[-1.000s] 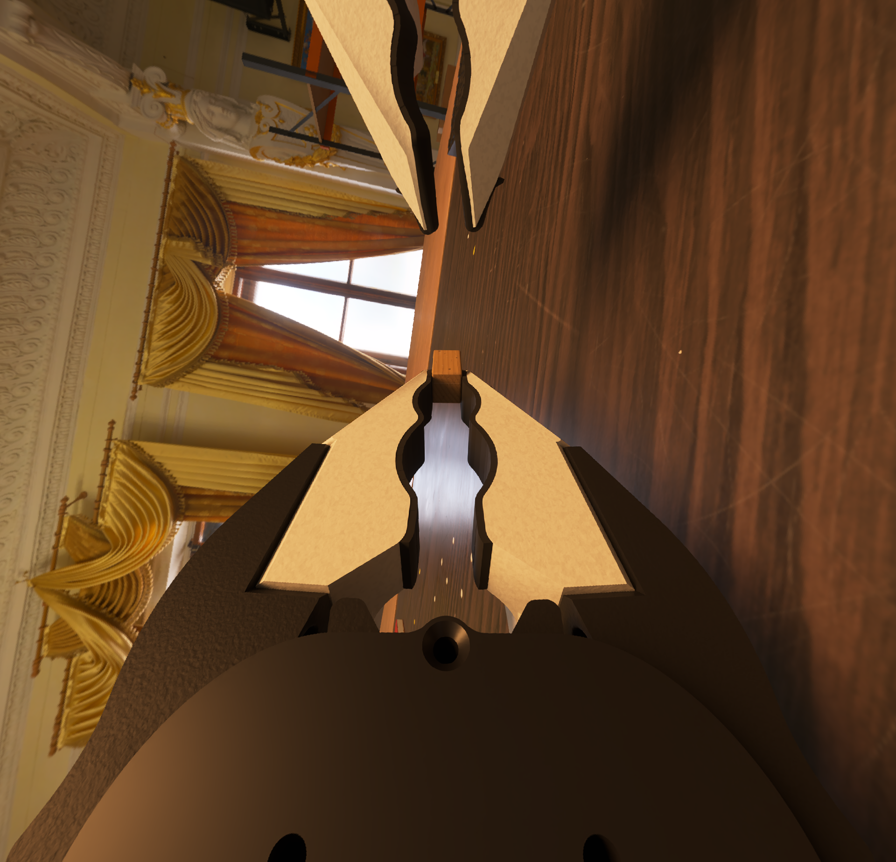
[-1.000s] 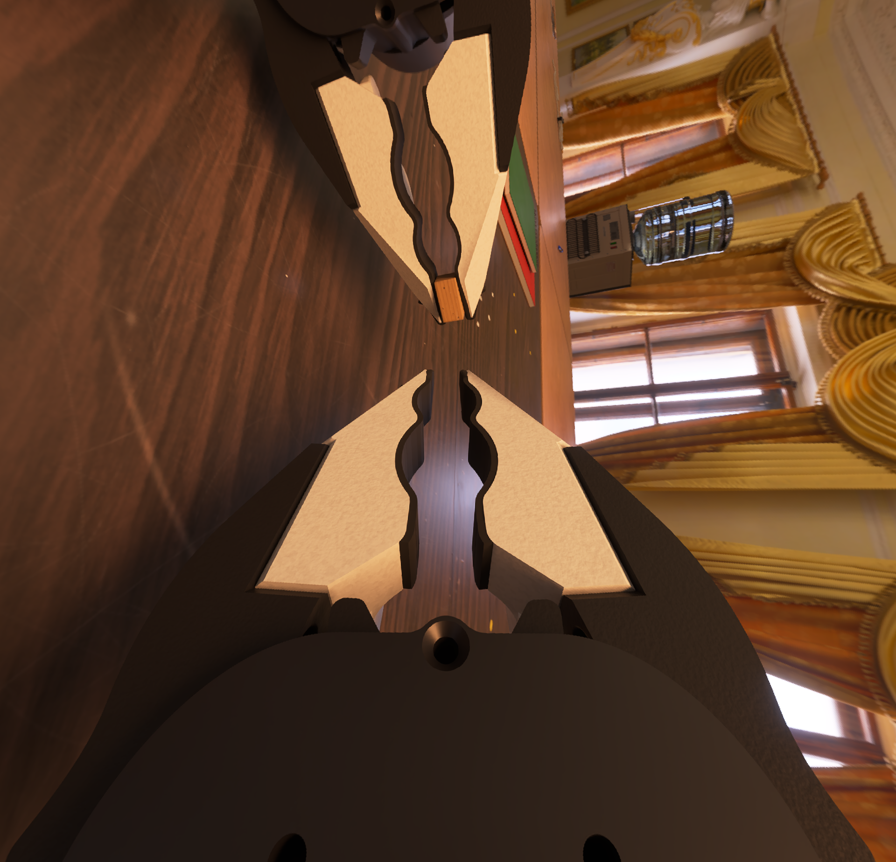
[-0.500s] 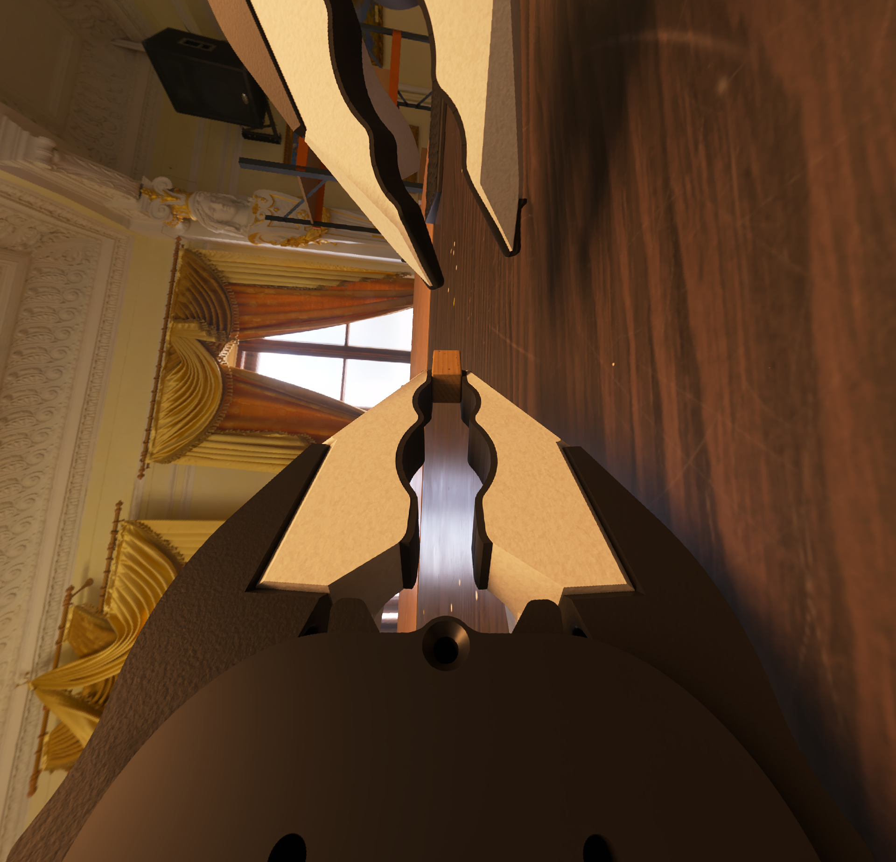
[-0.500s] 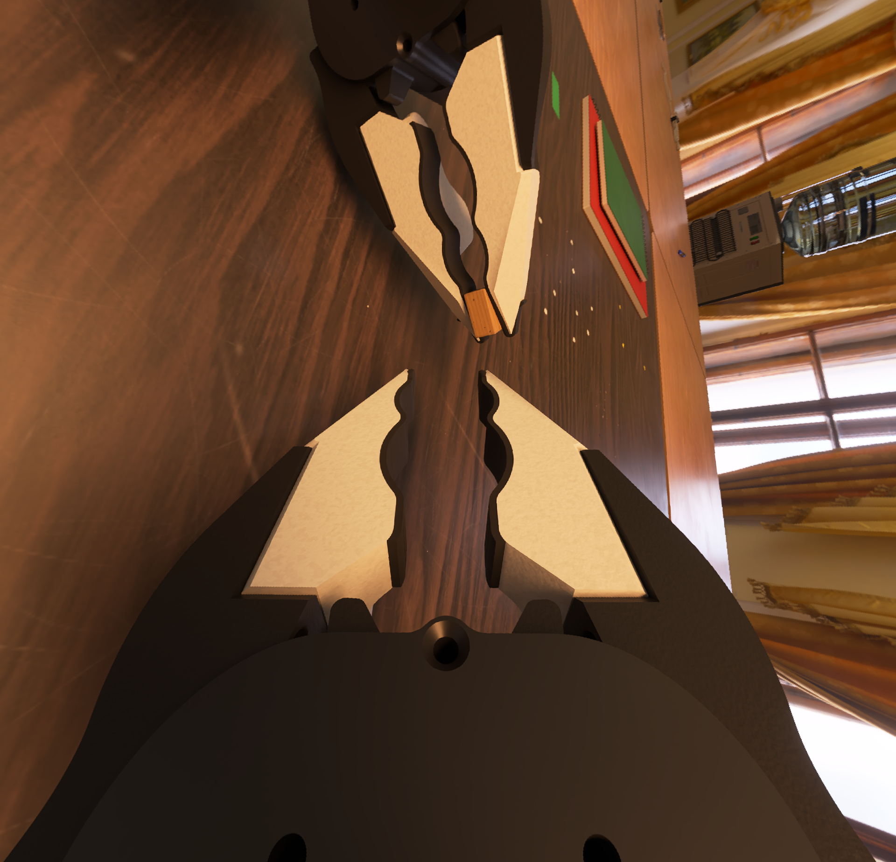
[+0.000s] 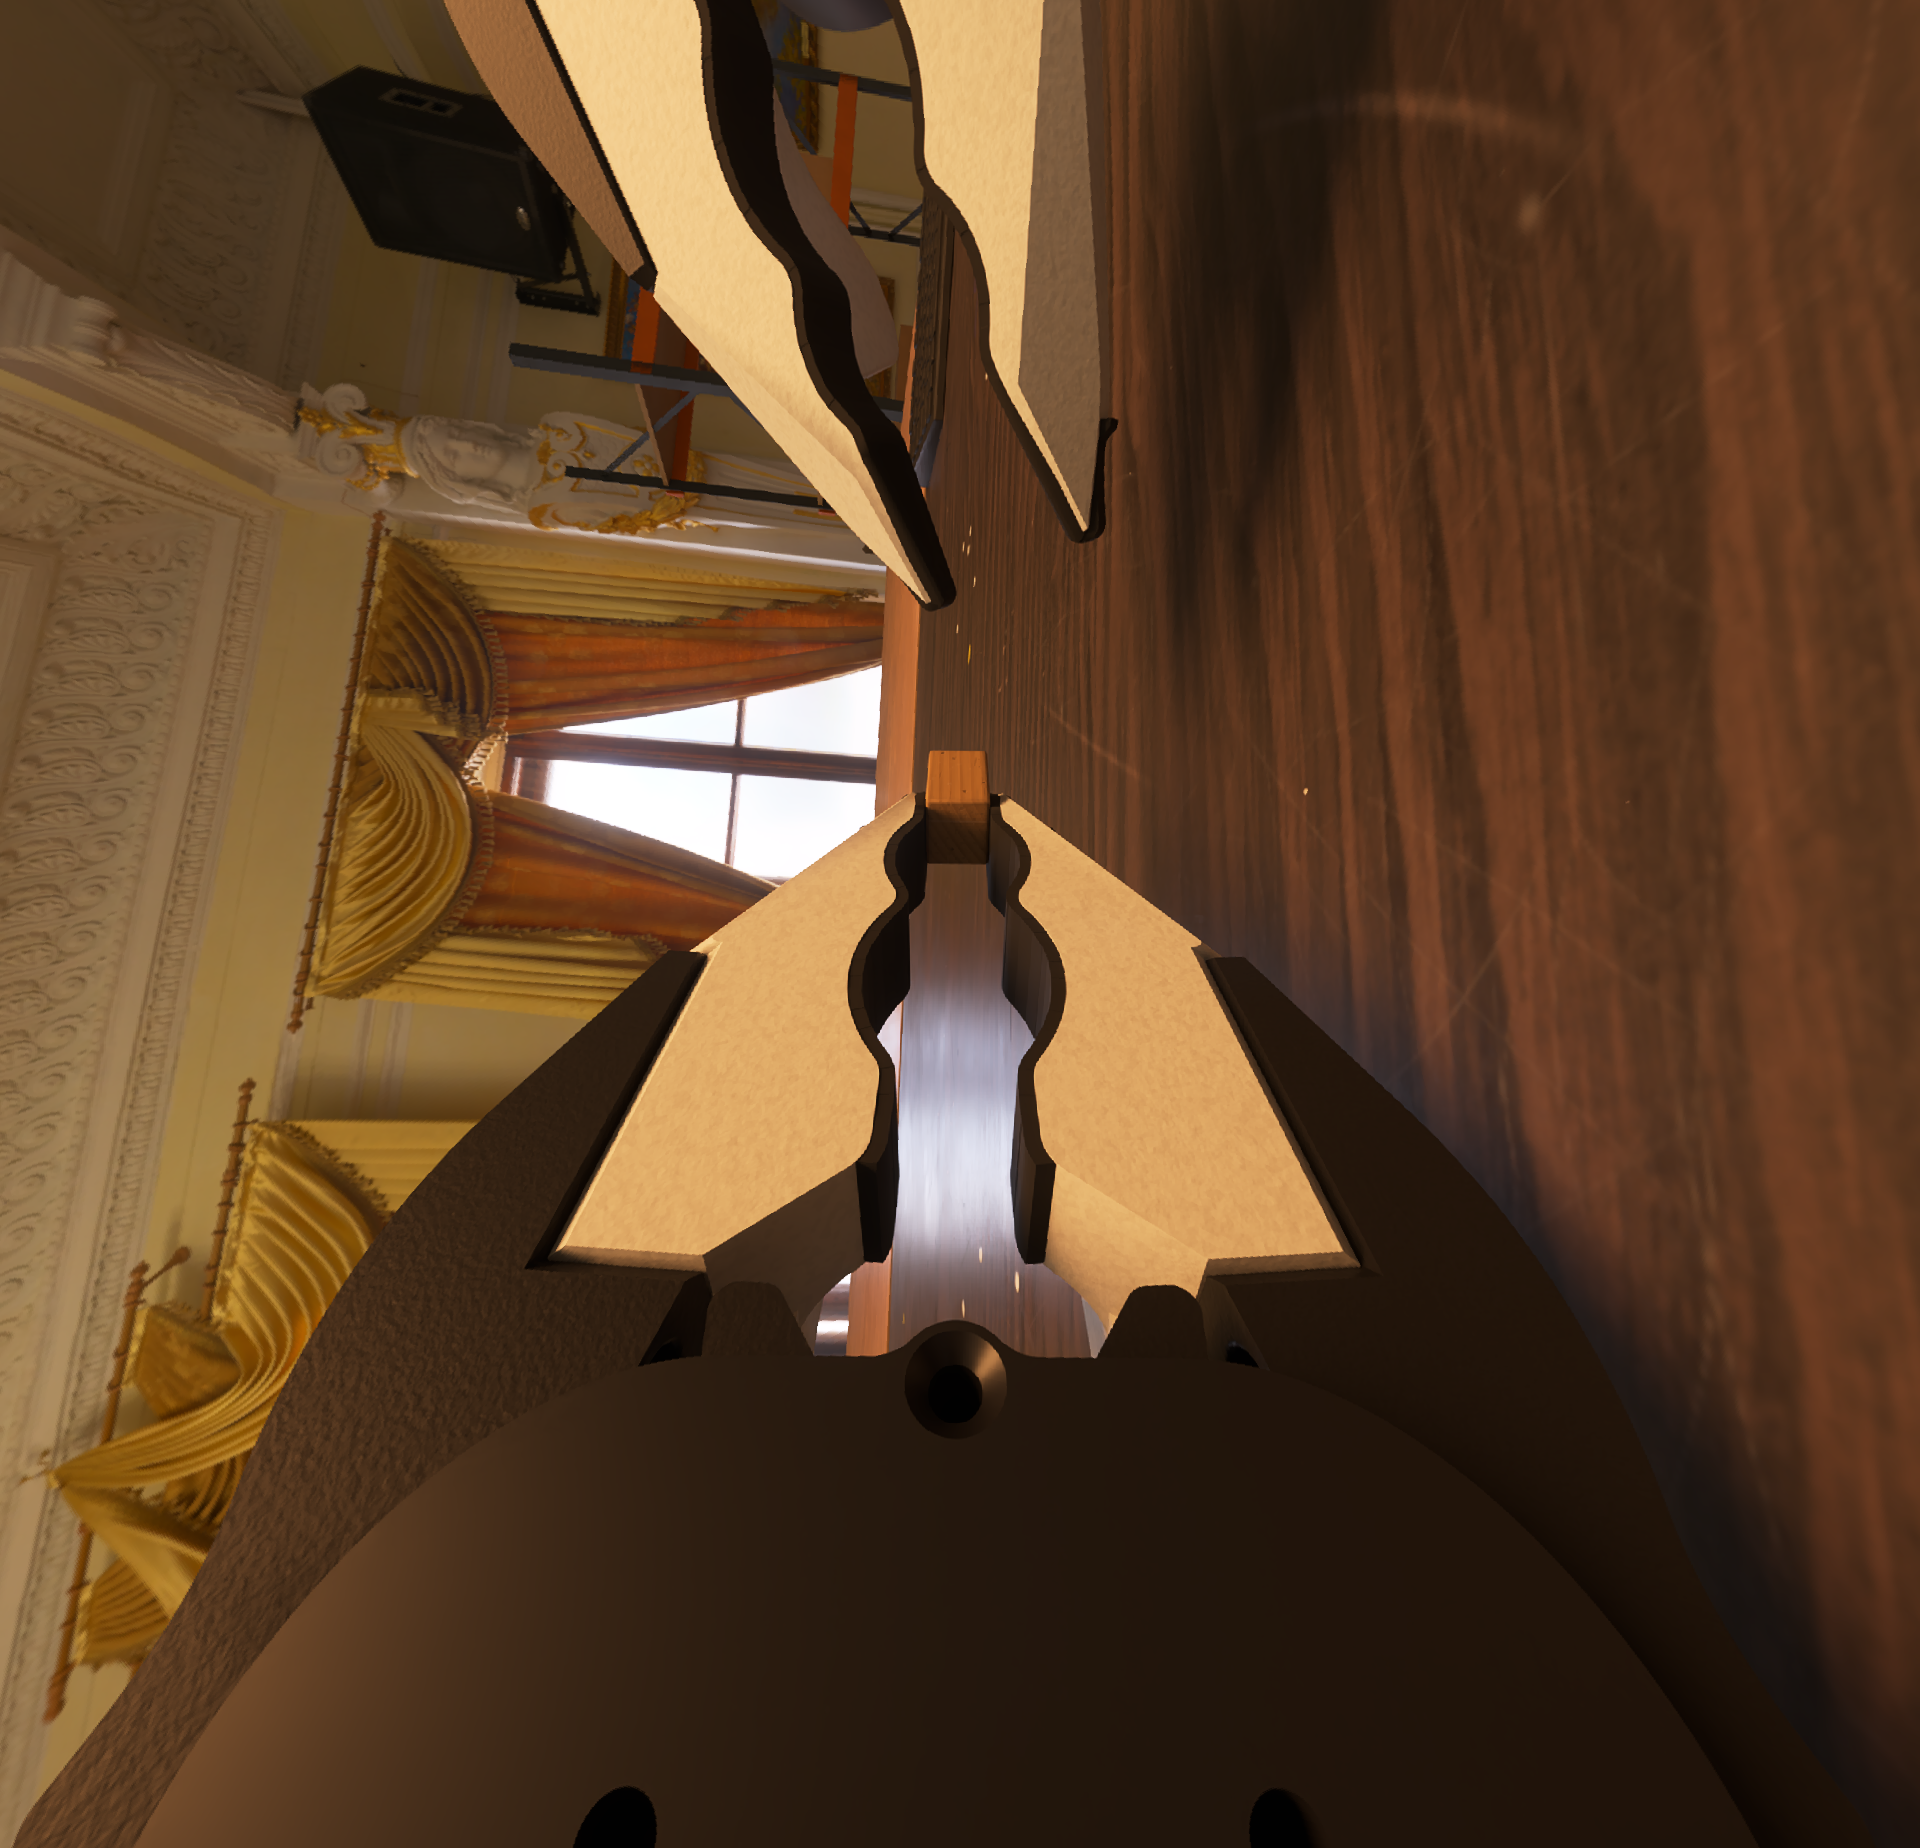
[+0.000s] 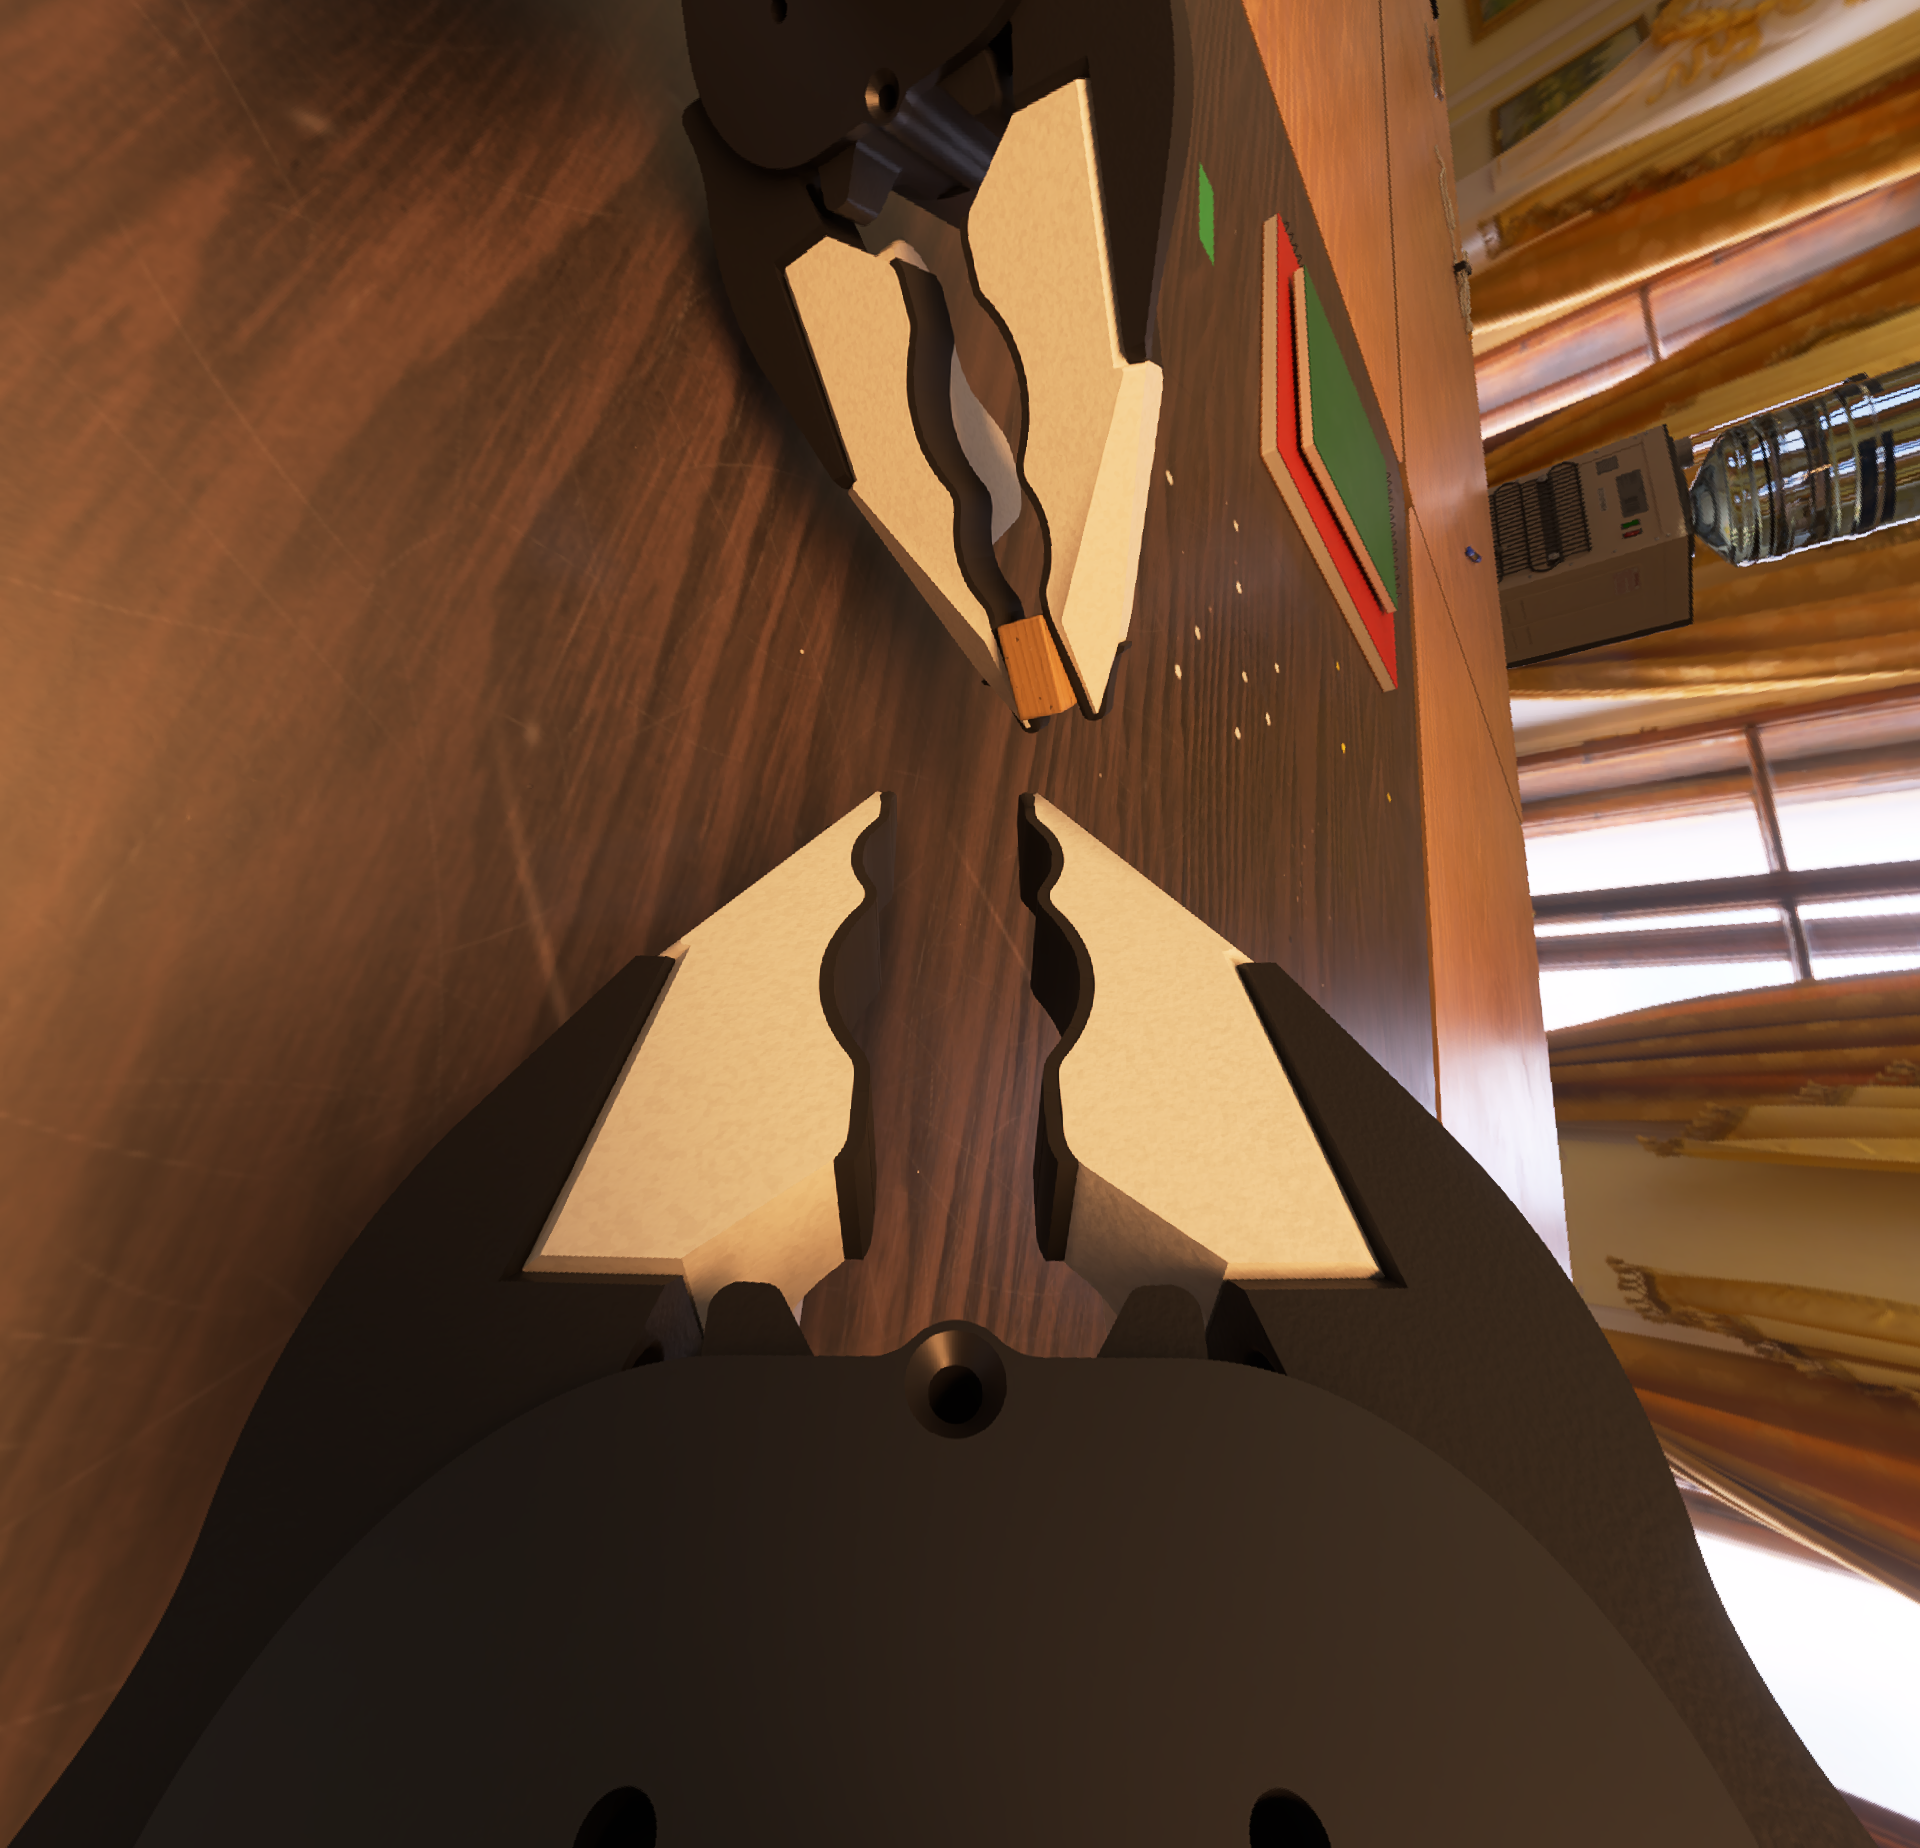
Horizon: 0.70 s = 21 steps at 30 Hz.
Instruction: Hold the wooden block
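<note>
A small wooden block [image 5: 956,811] sits clamped between the tips of my left gripper [image 5: 956,803], above the dark wooden table [image 5: 1507,863]. The right wrist view shows the same block [image 6: 1034,668] at the left gripper's tips [image 6: 1060,686], held off the table. My right gripper [image 6: 956,801] is open and empty, facing the block with a small gap to it. In the left wrist view it [image 5: 1008,562] hangs open just beyond the block.
A flat red and green board [image 6: 1335,468] and a small green piece [image 6: 1205,214] lie on the table to the right of the left gripper. A grey device with a water bottle [image 6: 1704,520] stands beyond the table edge. Curtains and windows lie behind.
My right gripper's fingers have spread wider apart. The views have tilted and the two grippers sit at a different angle to each other. The left gripper keeps its hold on the block.
</note>
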Available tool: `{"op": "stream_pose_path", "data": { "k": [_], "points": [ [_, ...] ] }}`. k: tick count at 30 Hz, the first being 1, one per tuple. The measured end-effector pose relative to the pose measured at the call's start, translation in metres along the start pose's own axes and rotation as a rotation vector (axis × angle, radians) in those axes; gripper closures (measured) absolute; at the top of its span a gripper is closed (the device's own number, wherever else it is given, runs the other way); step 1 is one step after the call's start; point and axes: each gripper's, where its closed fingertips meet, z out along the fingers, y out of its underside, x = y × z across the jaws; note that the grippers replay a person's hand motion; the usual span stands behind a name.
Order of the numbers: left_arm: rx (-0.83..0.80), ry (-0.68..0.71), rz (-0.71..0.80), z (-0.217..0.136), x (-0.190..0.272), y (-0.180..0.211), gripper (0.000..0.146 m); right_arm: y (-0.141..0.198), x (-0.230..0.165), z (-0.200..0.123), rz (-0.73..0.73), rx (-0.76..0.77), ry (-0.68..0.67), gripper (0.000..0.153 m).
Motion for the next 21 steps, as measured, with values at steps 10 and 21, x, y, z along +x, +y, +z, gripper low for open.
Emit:
{"op": "stream_pose_path", "data": {
  "k": [10, 21],
  "points": [
    [0.160, -0.037, 0.002, -0.011, -0.006, -0.020, 0.136, -0.014, -0.007, -0.020, 0.296, 0.171, -0.204, 0.117],
    [0.226, -0.051, -0.001, -0.017, -0.009, -0.031, 0.136, -0.018, -0.006, -0.039, 0.412, 0.243, -0.283, 0.113]
  ]
}}
